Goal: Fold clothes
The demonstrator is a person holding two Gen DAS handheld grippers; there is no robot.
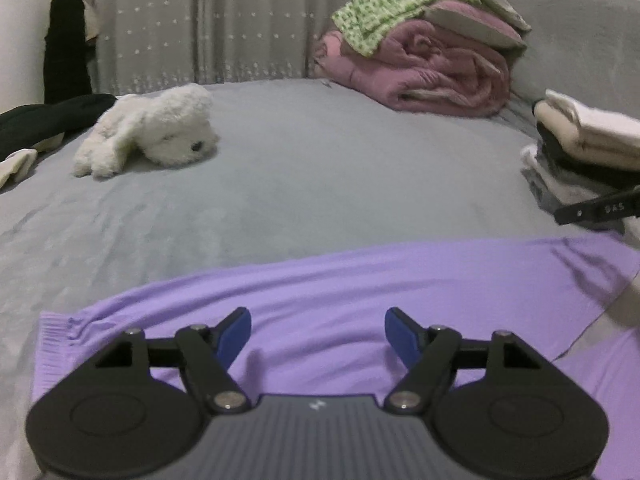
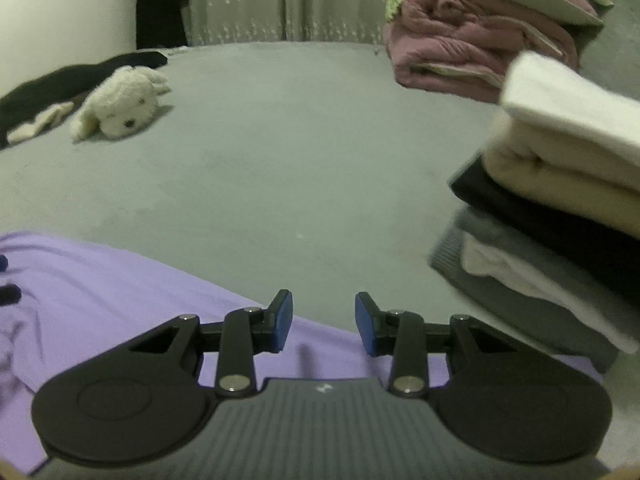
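A lilac garment (image 1: 340, 280) lies spread flat on the grey bed, its ribbed hem at the left. My left gripper (image 1: 318, 334) is open and empty, hovering over the garment's near part. The same garment shows in the right wrist view (image 2: 100, 292) at the lower left. My right gripper (image 2: 324, 322) is open and empty, over the garment's far edge. A black finger of the right gripper (image 1: 596, 208) pokes in at the right of the left wrist view.
A stack of folded clothes (image 2: 560, 208) in white, cream, black and grey sits at the right, also seen in the left wrist view (image 1: 580, 140). A white plush dog (image 1: 156, 128) lies at the far left. A pink rolled quilt (image 1: 432, 68) with green cloth is at the back.
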